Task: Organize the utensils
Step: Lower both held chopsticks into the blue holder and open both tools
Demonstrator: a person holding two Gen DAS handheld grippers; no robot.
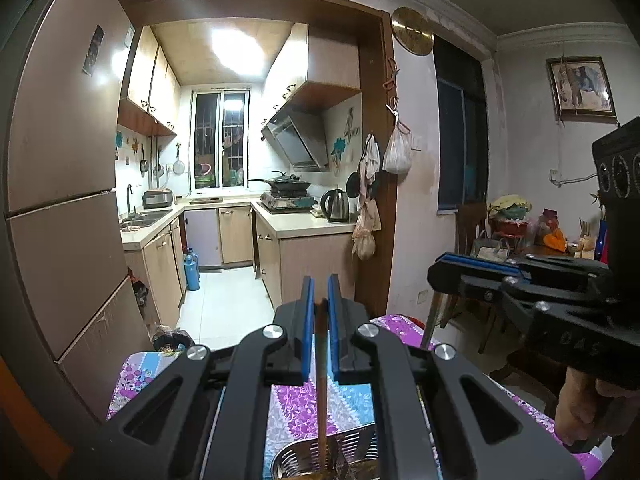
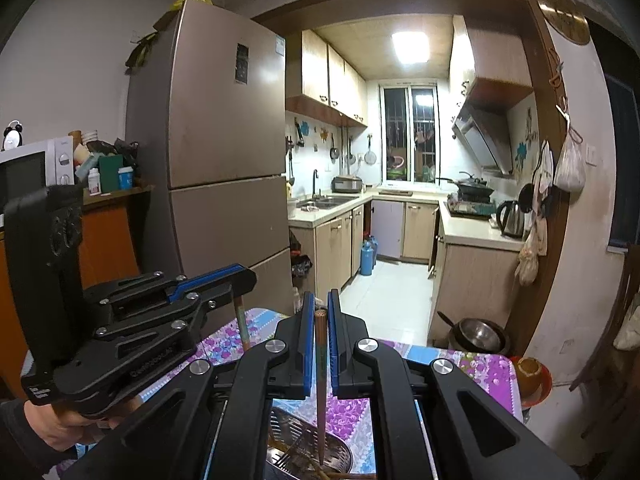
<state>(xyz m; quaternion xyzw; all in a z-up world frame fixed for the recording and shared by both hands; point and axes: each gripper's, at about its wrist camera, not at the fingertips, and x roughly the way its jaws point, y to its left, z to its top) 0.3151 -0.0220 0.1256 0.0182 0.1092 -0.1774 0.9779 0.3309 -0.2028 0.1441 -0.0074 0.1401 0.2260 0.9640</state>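
- The left gripper (image 1: 320, 300) is clamped on one brown chopstick (image 1: 321, 400), which hangs downward from between its blue pads, its lower end over the metal basket (image 1: 320, 452) at the bottom of the left wrist view.
- The right gripper (image 2: 319, 316) is likewise closed on a second chopstick (image 2: 321, 392), its square top showing between the pads and its tip pointing down, just over or just inside the basket; which, I cannot tell.
- The basket stands on the table with the flowered cloth (image 2: 472, 364), below both grippers. A fork and other brown sticks appear to lie in it already, though that part is dim.
- Judged from this, the task is under way: both chopsticks are picked up and brought over the basket, but neither is let go.
- What is left, as far as can be seen: lower each chopstick in and open the jaws. No other loose utensils show on the visible cloth.
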